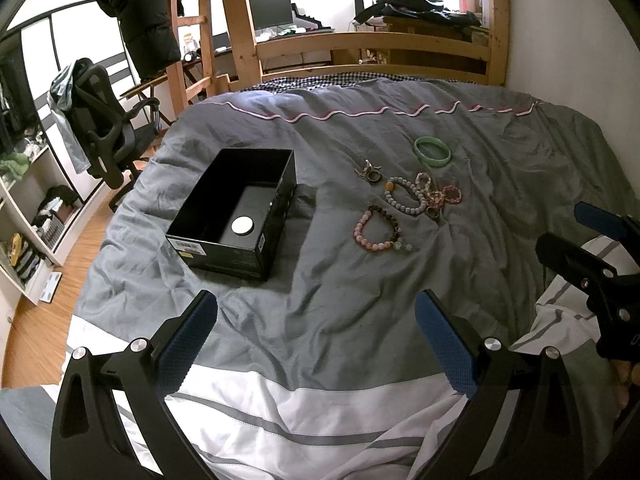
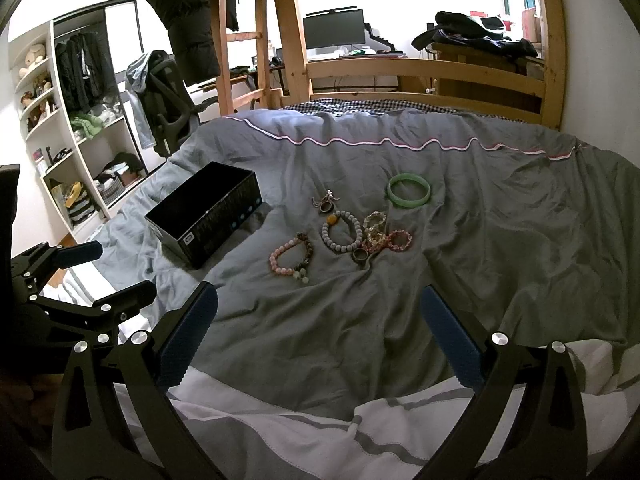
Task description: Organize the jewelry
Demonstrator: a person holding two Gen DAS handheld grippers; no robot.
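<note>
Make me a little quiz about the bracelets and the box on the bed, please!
1. True or false: the green bangle lies inside the black box.
2. Which sits nearest the box: A green bangle, B pink bead bracelet, C grey bead bracelet?
3. Fill in: both the left tool and right tool hold ____.

Key: 1 false, it lies on the grey duvet. 2 B. 3 nothing.

Showing black on the box [image 1: 236, 216], green on the bangle [image 1: 432, 152], pink and brown on the beaded bracelet [image 1: 378, 229], grey on the duvet [image 1: 360, 288], blue on gripper pads [image 1: 188, 344].
</note>
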